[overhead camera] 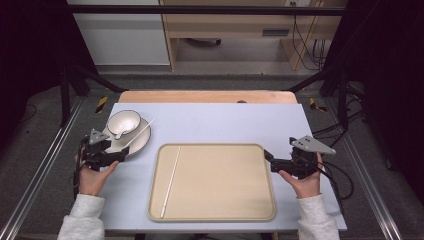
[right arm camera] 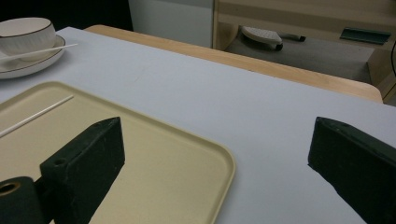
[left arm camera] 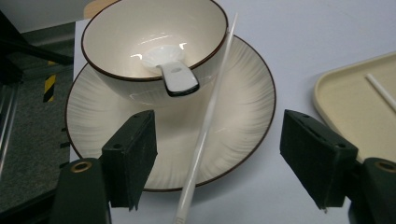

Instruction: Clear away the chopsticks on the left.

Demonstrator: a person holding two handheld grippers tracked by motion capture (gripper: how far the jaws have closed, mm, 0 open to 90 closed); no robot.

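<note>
A cream bowl (overhead camera: 123, 122) (left arm camera: 154, 42) with a white spoon (left arm camera: 170, 70) in it stands on a ribbed plate (overhead camera: 142, 140) (left arm camera: 233, 116) at the table's left. One white chopstick (overhead camera: 137, 135) (left arm camera: 208, 121) lies across the plate's rim; another chopstick (overhead camera: 171, 181) (right arm camera: 35, 116) lies in the beige tray (overhead camera: 260, 150) (right arm camera: 177, 172). My left gripper (overhead camera: 120, 154) (left arm camera: 217, 163) is open, its jaws standing either side of the plate's near edge and the chopstick. My right gripper (overhead camera: 266, 156) (right arm camera: 215, 158) is open over the tray's right rim, holding nothing.
The tray sits mid-table on a pale blue-grey mat (overhead camera: 220, 122). A wooden table edge (overhead camera: 205, 96) runs along the back. Black frame bars (overhead camera: 75, 85) and cables (overhead camera: 345, 175) flank the table. The bowl and plate (right arm camera: 25, 51) appear far left in the right gripper view.
</note>
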